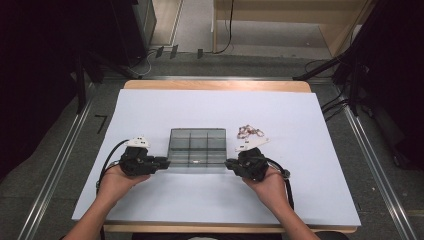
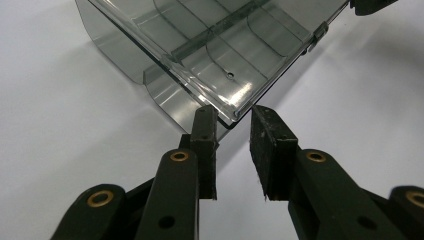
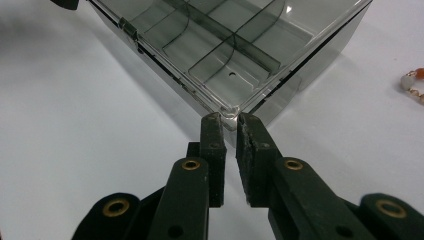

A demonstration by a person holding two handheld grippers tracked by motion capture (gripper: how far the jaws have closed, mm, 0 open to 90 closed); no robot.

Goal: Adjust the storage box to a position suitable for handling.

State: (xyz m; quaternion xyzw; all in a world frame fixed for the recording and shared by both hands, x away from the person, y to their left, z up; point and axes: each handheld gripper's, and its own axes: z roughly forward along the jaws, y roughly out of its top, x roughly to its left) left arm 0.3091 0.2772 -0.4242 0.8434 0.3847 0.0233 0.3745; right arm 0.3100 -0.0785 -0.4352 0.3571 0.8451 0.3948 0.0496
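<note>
A smoky clear compartment box point(image 1: 196, 146) with its lid down lies mid-table on the white sheet. My left gripper point(image 1: 166, 161) is at the box's near left corner, and my right gripper point(image 1: 227, 164) is at its near right corner. In the left gripper view the jaws point(image 2: 232, 117) stand narrow with the lid corner of the box point(image 2: 220, 55) pinched between their tips. In the right gripper view the jaws point(image 3: 230, 120) are nearly together, clamped on the other corner of the box point(image 3: 235, 45). Both hands rest low on the sheet.
A beaded chain of jewellery point(image 1: 250, 132) lies just right of the box, and its end is seen in the right gripper view point(image 3: 415, 82). The box's front latch point(image 2: 320, 35) sits between the two grippers. The white sheet point(image 1: 300, 190) covers the table; cables and stands ring it.
</note>
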